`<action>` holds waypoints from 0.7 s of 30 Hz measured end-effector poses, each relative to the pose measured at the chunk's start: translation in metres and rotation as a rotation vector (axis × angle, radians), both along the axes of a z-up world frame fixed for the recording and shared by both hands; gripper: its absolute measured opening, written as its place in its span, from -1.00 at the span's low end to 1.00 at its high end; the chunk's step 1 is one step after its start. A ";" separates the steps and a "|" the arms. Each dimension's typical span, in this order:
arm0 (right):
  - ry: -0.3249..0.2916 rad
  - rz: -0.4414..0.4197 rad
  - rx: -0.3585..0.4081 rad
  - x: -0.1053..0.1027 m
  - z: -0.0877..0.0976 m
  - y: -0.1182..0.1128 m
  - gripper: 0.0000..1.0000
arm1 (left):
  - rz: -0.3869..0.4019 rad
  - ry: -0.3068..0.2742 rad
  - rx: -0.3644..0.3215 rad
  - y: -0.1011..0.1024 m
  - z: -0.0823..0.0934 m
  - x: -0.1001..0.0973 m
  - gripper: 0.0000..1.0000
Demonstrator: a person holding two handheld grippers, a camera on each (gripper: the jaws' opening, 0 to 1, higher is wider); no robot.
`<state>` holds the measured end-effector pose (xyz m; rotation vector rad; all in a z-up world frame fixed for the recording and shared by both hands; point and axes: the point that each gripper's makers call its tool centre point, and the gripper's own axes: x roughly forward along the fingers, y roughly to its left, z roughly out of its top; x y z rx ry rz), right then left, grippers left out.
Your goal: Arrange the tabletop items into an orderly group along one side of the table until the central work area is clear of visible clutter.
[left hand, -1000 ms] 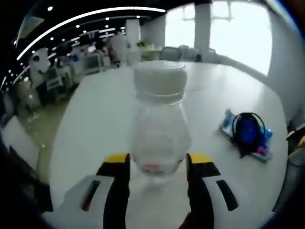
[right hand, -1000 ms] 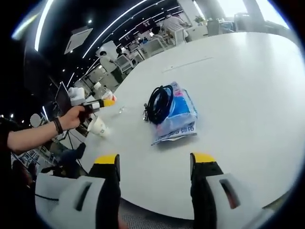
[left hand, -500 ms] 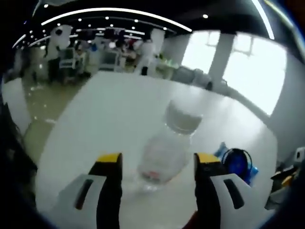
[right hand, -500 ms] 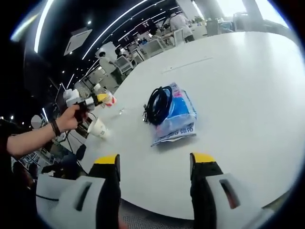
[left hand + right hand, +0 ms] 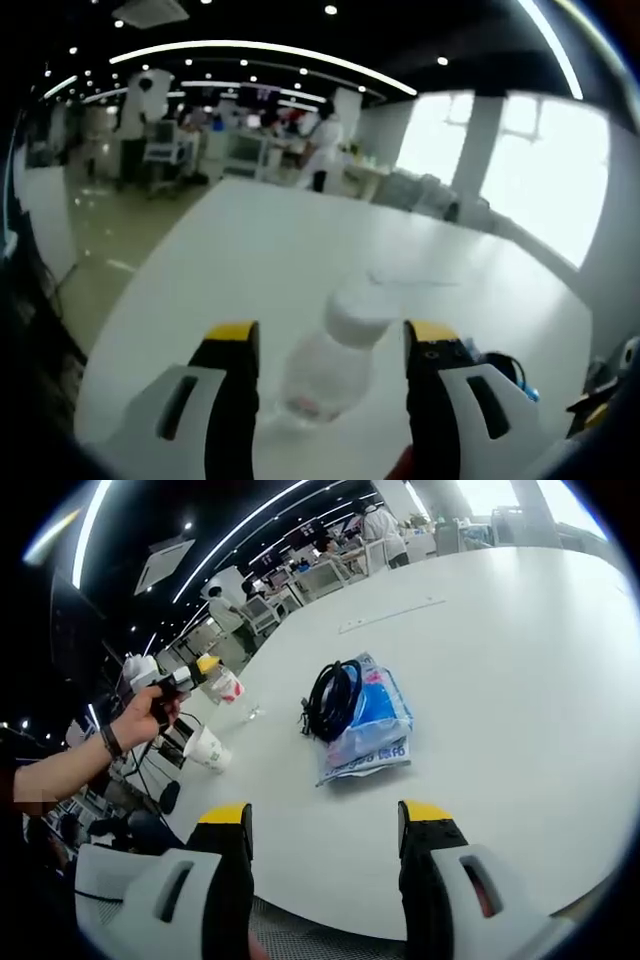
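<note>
A clear plastic bottle with a white cap is being held between the left gripper jaws, lifted off the white round table, presumably for regrouping. The right gripper is being kept apart and unladen before the blue packet with black coiled cable.

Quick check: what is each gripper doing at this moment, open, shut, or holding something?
Left gripper: shut on the clear bottle, which is tilted and lifted off the table.
Right gripper: open, holding nothing.
</note>
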<state>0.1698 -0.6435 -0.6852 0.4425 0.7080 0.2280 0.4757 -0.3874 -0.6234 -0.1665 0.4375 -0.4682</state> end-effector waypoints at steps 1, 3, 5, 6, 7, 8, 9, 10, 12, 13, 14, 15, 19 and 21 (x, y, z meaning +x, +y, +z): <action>-0.001 -0.003 0.001 0.000 0.000 -0.001 0.17 | 0.002 -0.006 0.001 -0.001 0.002 0.001 0.10; -0.001 -0.004 0.001 0.000 0.000 -0.001 0.17 | 0.005 -0.016 0.000 -0.002 0.005 0.002 0.07; -0.001 -0.004 0.001 0.000 -0.001 -0.002 0.17 | 0.011 -0.031 0.003 -0.002 0.009 0.004 0.05; -0.002 -0.004 0.001 0.000 0.000 -0.001 0.17 | 0.012 -0.035 0.002 -0.003 0.011 0.005 0.04; -0.002 -0.003 0.001 0.000 0.000 -0.001 0.17 | 0.013 -0.040 0.003 -0.003 0.012 0.005 0.03; -0.002 -0.002 0.000 0.000 0.000 -0.001 0.17 | 0.015 -0.045 0.006 -0.003 0.014 0.006 0.01; 0.000 0.000 0.000 0.000 0.000 0.000 0.17 | 0.017 -0.051 0.011 -0.004 0.016 0.006 -0.01; 0.001 0.000 0.000 -0.001 0.000 0.000 0.17 | 0.014 -0.059 0.012 -0.004 0.018 0.007 -0.02; 0.002 0.004 -0.001 0.000 -0.001 0.000 0.17 | 0.015 -0.068 0.014 -0.005 0.020 0.008 -0.04; 0.001 0.005 -0.002 0.000 -0.001 0.000 0.17 | 0.015 -0.070 0.012 -0.005 0.021 0.008 -0.09; 0.001 0.006 -0.002 0.000 -0.001 0.000 0.17 | 0.015 -0.068 -0.003 -0.007 0.022 0.008 -0.13; 0.001 0.006 -0.001 -0.001 -0.001 0.001 0.17 | 0.016 -0.063 -0.021 -0.007 0.022 0.008 -0.16; 0.003 0.001 0.001 -0.001 -0.001 0.000 0.17 | 0.046 -0.074 -0.010 -0.003 0.024 0.008 -0.45; 0.004 -0.001 0.001 -0.001 -0.001 -0.001 0.17 | 0.028 -0.085 0.006 -0.003 0.024 0.008 -0.56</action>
